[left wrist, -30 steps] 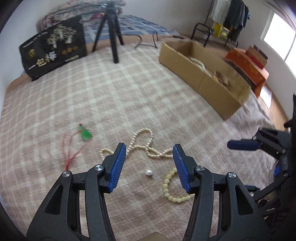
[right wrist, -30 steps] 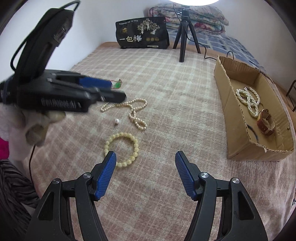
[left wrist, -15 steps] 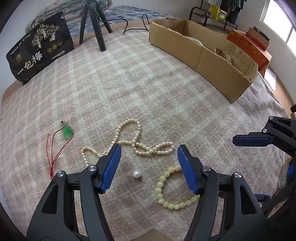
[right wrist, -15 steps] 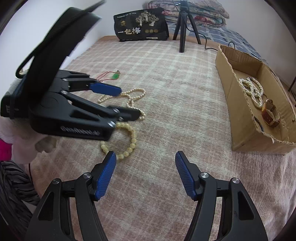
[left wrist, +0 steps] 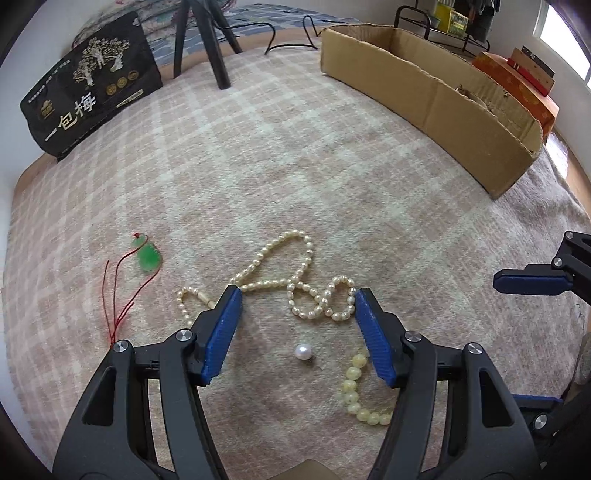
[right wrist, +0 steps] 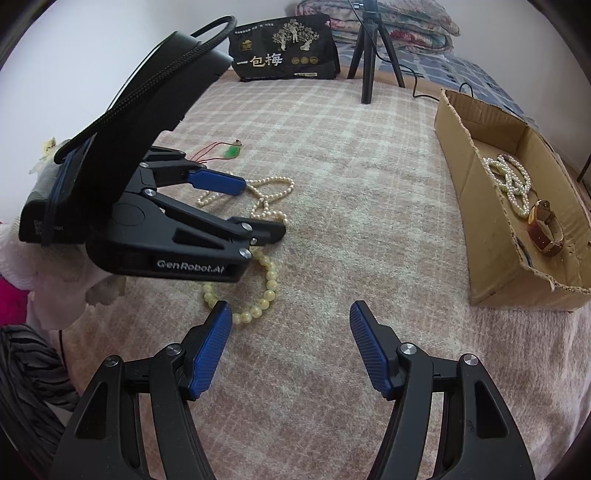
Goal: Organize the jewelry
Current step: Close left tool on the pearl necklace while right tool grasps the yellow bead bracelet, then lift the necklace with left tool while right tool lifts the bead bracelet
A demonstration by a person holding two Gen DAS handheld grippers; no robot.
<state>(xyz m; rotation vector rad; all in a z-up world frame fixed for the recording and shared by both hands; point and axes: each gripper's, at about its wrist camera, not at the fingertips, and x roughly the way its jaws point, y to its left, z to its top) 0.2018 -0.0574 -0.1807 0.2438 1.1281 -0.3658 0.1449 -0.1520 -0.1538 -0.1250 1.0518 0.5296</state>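
A cream pearl necklace (left wrist: 295, 280) lies looped on the checked blanket. A single white pearl (left wrist: 303, 350) and a yellow bead bracelet (left wrist: 351, 387) lie just below it. A green pendant on a red cord (left wrist: 147, 258) lies to the left. My left gripper (left wrist: 297, 314) is open and low over the necklace, the pearl between its fingers. In the right wrist view, my right gripper (right wrist: 291, 339) is open and empty, beside the bracelet (right wrist: 269, 284). The cardboard box (right wrist: 480, 221) holds a pearl strand (right wrist: 511, 184) and a brown watch (right wrist: 545, 229).
A black tripod (left wrist: 210, 44) and a black printed bag (left wrist: 88, 99) stand at the far side of the blanket. A cable (left wrist: 288, 33) runs behind the box (left wrist: 424, 88). An orange box (left wrist: 517, 77) sits off the right edge.
My left gripper has moved forward and down toward the pearl necklace, which now reaches its fingertips. My right gripper has stayed nearly still and open.
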